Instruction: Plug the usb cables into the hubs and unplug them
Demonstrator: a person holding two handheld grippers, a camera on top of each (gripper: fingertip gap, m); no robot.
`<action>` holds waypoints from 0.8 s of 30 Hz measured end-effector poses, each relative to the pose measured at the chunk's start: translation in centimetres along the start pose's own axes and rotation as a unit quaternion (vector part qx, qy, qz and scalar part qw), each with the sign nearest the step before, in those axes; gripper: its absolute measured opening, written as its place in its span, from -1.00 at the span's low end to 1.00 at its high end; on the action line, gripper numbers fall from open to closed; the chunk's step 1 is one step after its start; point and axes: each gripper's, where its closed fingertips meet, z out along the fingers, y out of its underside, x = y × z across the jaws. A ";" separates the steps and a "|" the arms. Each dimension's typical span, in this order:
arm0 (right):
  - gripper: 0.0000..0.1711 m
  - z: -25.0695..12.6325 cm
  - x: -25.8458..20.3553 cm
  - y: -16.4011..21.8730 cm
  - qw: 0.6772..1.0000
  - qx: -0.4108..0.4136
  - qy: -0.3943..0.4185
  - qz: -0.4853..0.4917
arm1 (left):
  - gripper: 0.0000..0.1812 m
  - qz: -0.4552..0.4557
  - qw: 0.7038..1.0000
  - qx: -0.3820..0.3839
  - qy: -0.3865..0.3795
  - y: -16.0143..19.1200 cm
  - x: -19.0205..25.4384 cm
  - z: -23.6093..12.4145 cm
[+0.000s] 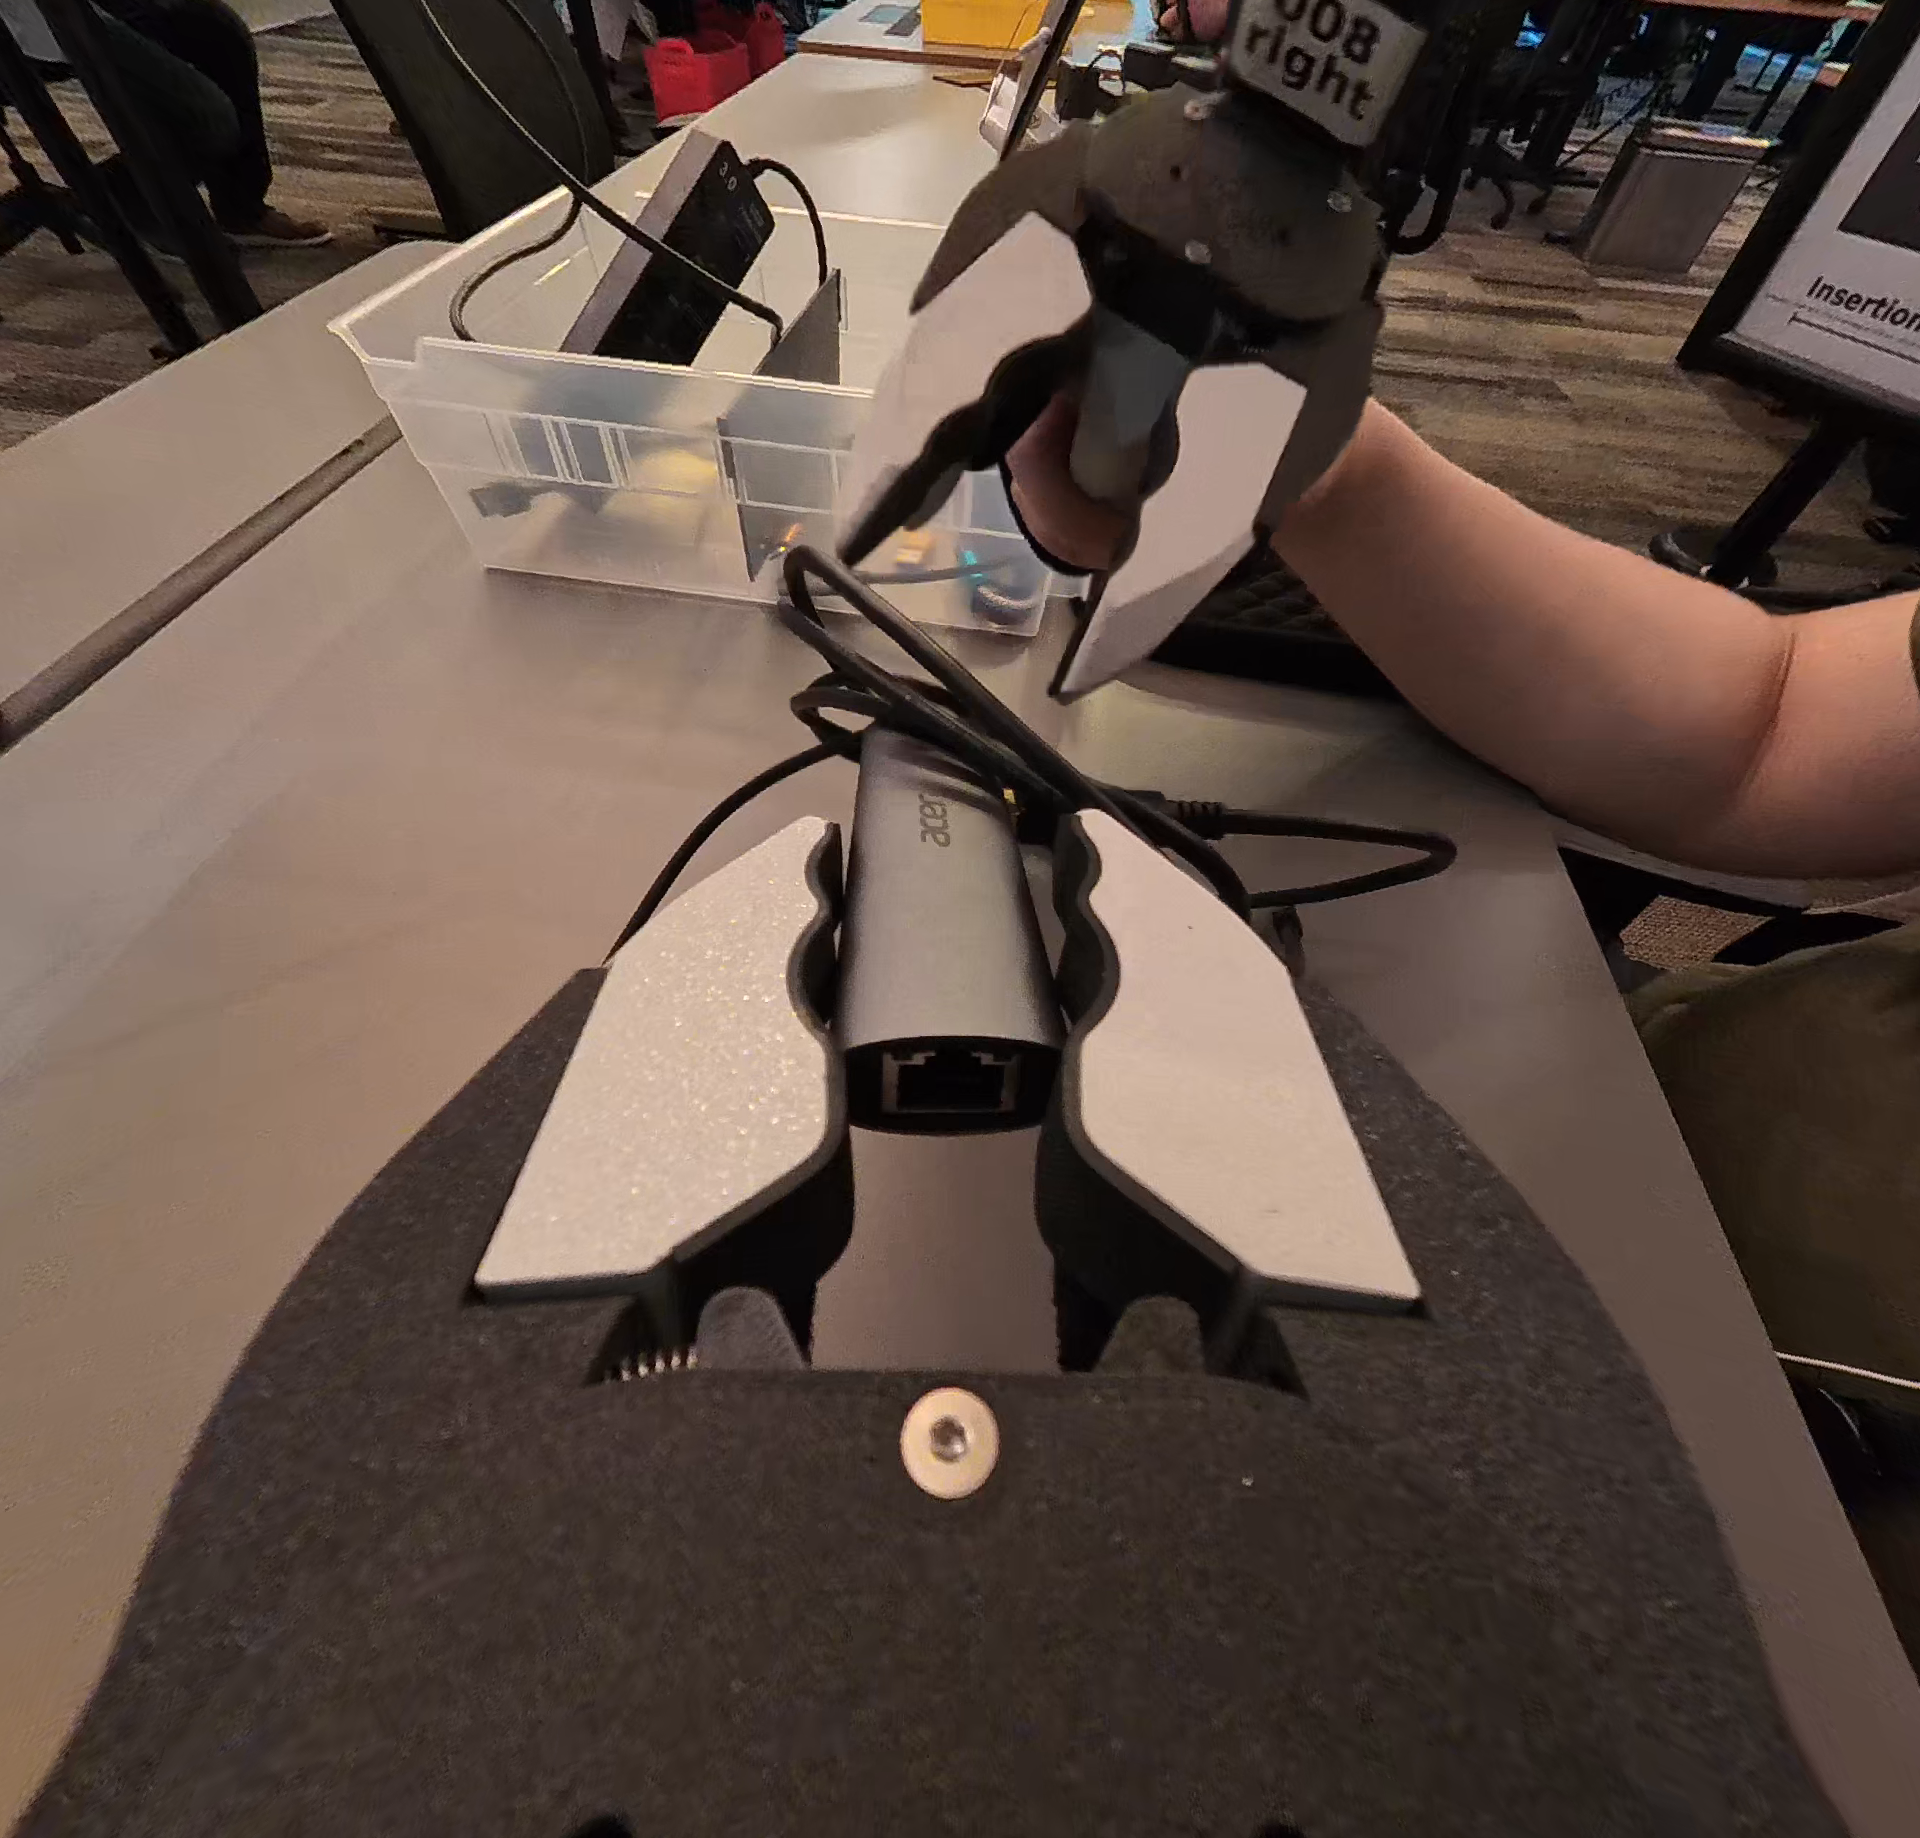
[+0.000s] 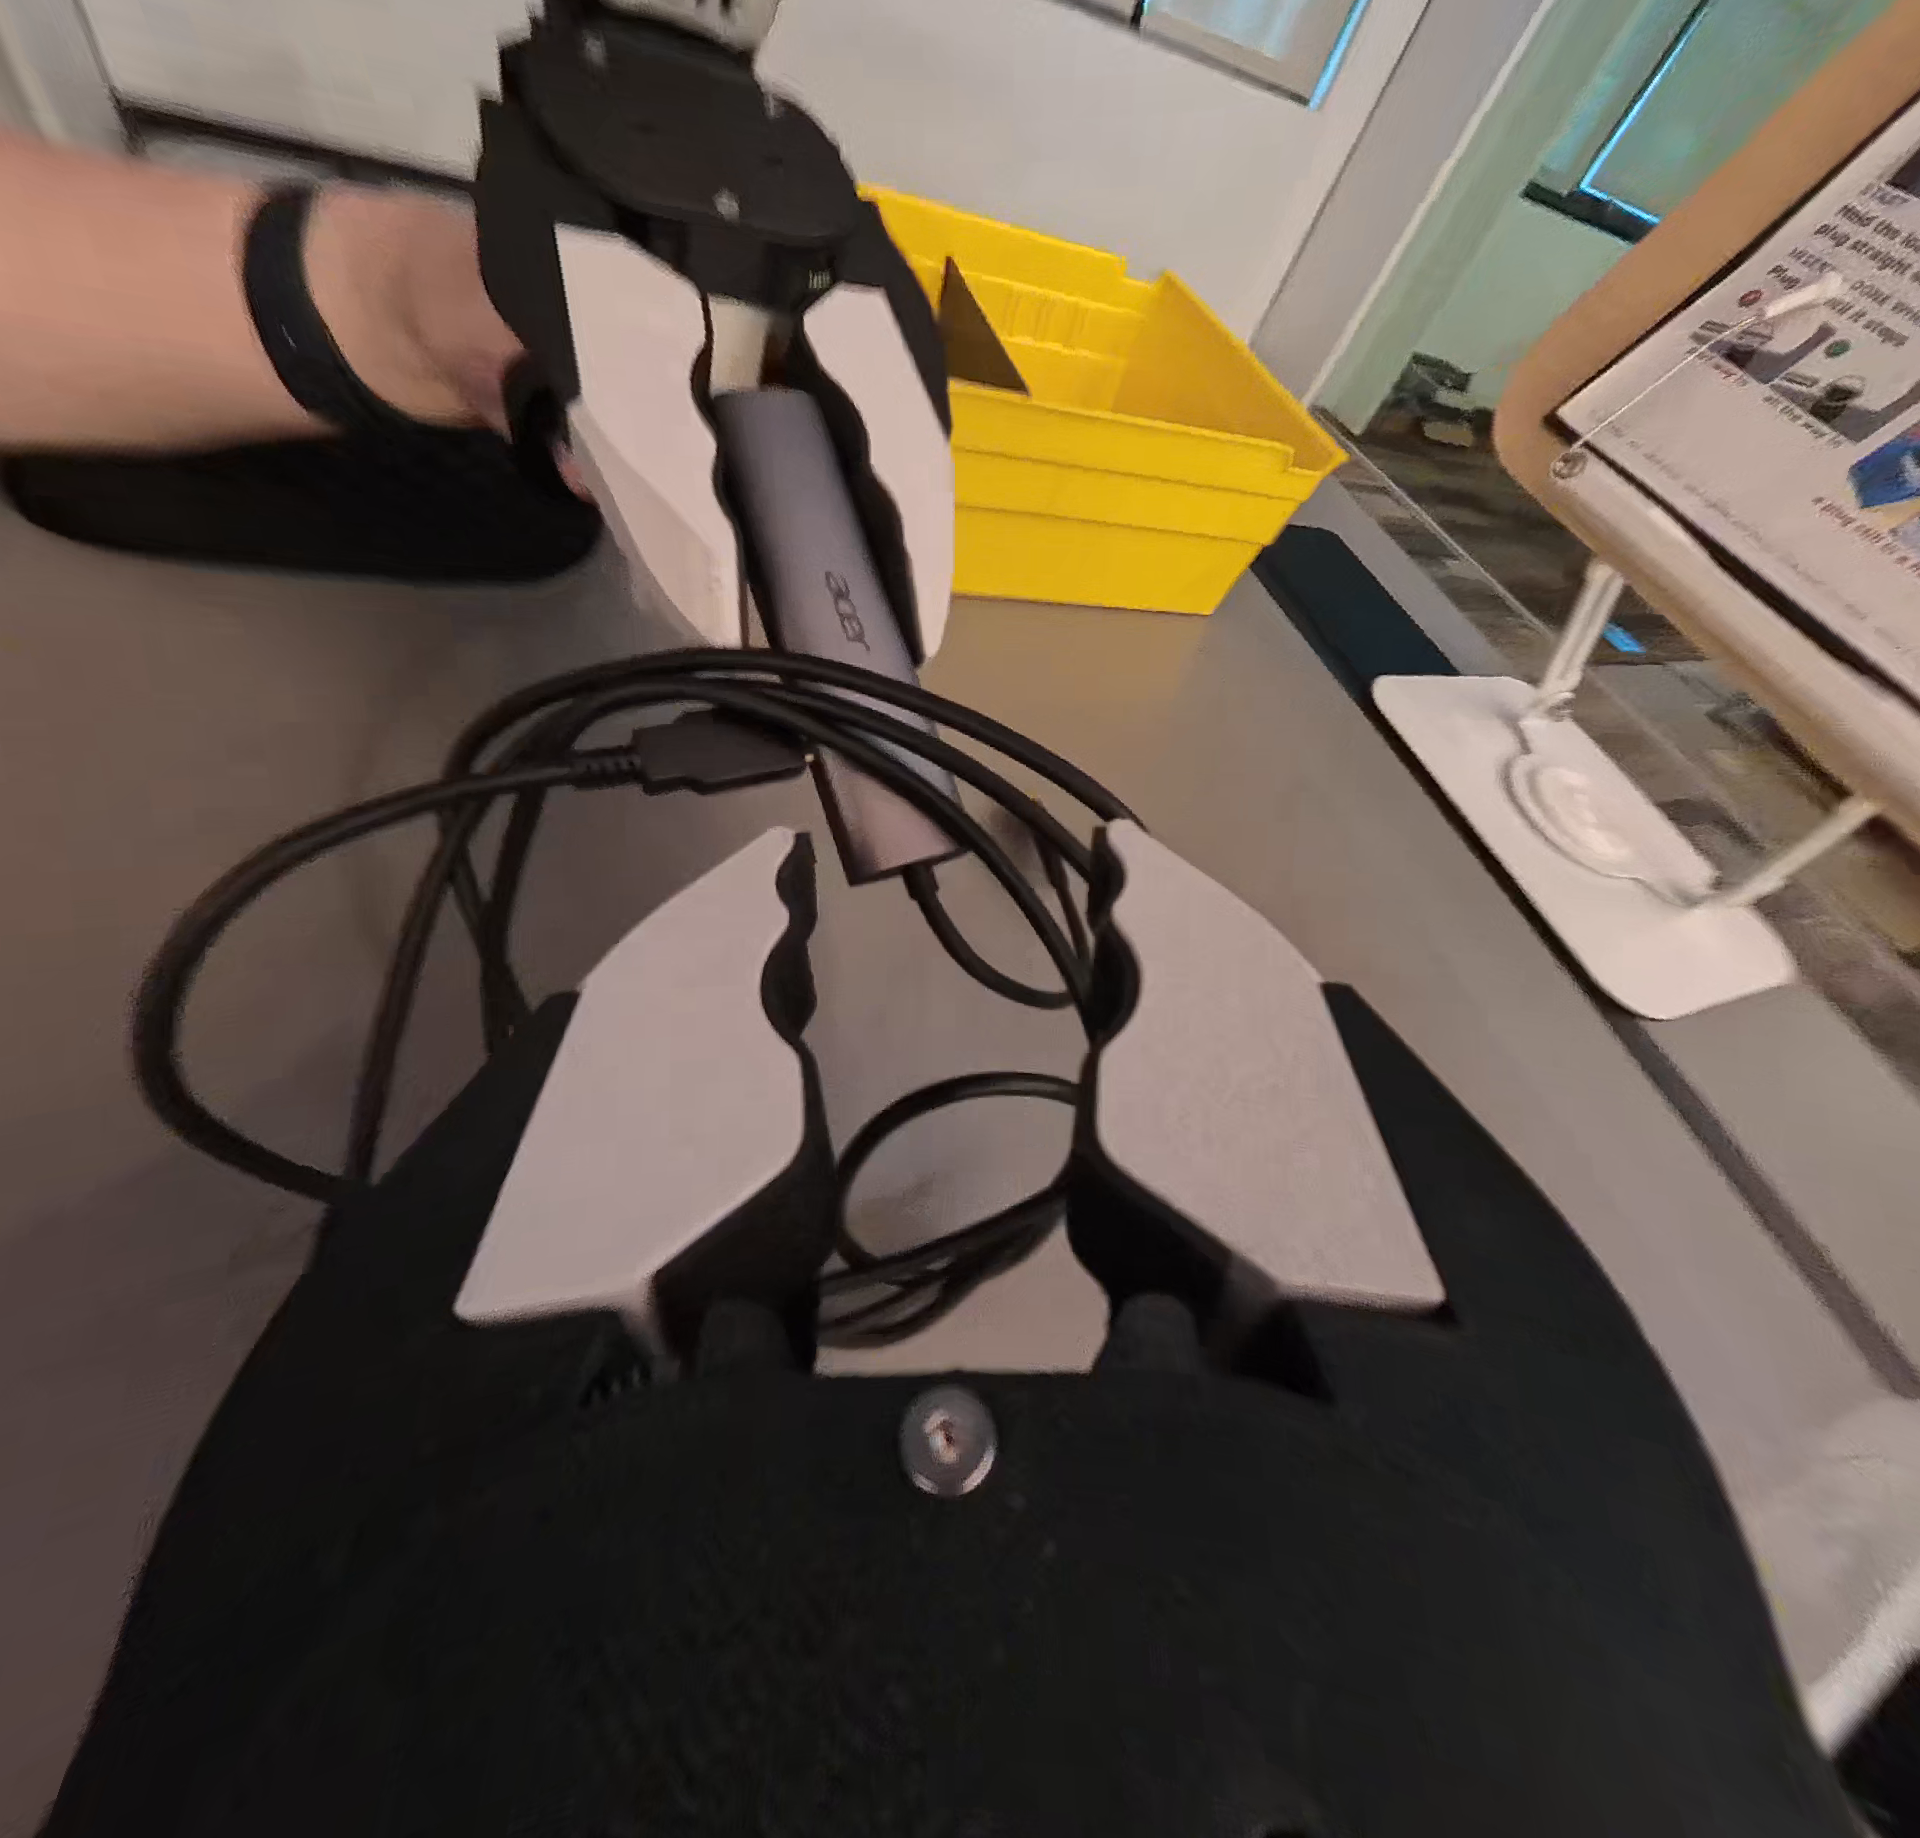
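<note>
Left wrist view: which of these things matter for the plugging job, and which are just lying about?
In the job:
- grey hub, clamped in the left gripper
- black cables, one plug in the hub's side
- right gripper, open, empty

Lying about:
- clear bin with a black box in it
- yellow bins
- instruction board

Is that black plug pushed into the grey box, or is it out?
In, it seems: the black plug sits against the grey hub's side. How deep, cannot tell.
</note>
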 end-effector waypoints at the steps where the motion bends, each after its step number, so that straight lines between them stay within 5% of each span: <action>1: -0.39 0.3 0.0 0.4 0.999 -0.025 0.006 -0.021 | -0.57 0.000 1.000 -0.001 -0.001 0.0 0.0 0.0; 9: -0.40 0.7 1.3 -2.0 0.987 -0.077 -0.050 -0.133 | -0.58 0.003 1.000 -0.001 0.002 0.0 0.1 -0.1; 15: -0.41 2.3 -0.2 -0.5 0.951 -0.194 -0.193 -0.148 | -0.57 0.011 1.000 -0.002 0.003 0.0 0.2 0.0; 20: -0.82 2.6 -0.9 0.7 0.925 -0.260 -0.235 -0.147 | -0.58 0.020 1.000 -0.010 -0.009 0.2 -0.1 0.0; 24: -0.91 1.8 -1.5 0.6 0.921 -0.263 -0.260 -0.124 | -0.58 0.014 1.000 0.000 -0.014 0.0 -0.5 -0.2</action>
